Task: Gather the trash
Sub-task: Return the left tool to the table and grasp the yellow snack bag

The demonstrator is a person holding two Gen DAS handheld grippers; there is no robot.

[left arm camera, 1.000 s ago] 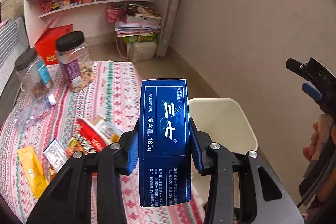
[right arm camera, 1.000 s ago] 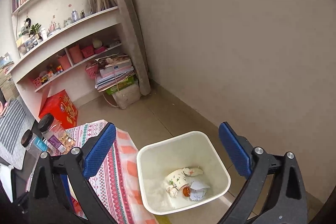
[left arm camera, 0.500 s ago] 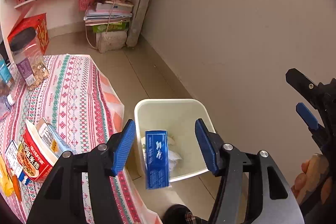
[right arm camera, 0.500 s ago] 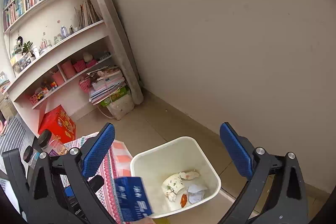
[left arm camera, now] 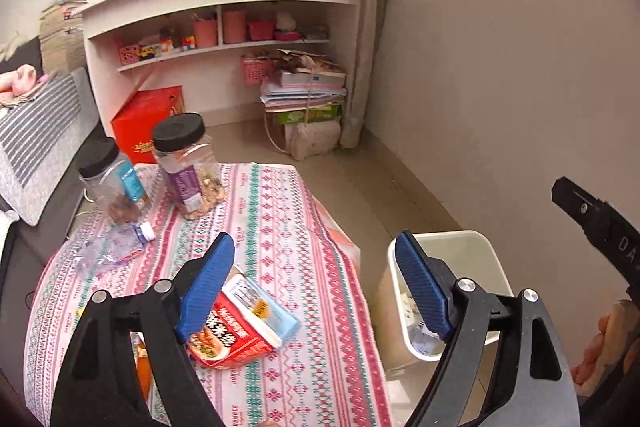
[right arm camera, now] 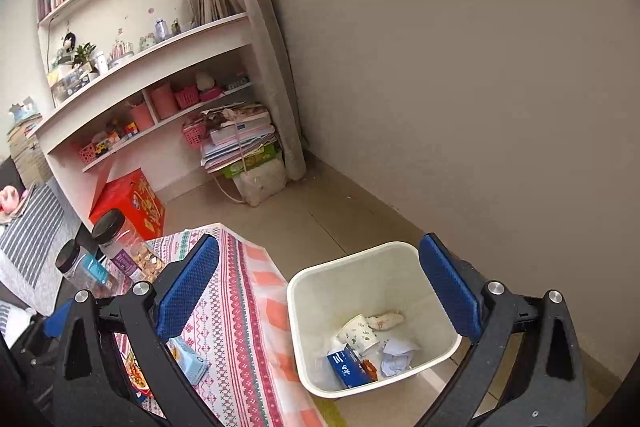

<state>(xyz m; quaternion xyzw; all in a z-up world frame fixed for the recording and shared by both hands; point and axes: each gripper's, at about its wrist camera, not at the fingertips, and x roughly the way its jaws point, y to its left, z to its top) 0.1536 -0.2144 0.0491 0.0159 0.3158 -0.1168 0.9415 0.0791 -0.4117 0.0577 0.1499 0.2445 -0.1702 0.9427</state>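
Cream bin (right arm camera: 400, 255), blue box (right arm camera: 347, 367)
Beside your bin, the tablecloth (left arm camera: 288, 227) runs pink, red and teal stripes; the carton (left arm camera: 236, 331) on it is red.

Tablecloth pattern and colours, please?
The tablecloth has pink, red and teal geometric stripes on white; the left wrist view shows it best.

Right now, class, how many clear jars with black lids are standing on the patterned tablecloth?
2. One jar with a purple label stands near the table's far edge; the other, with a blue label, stands just left of it, beside a crushed plastic bottle. Others may be hidden behind the tongs.
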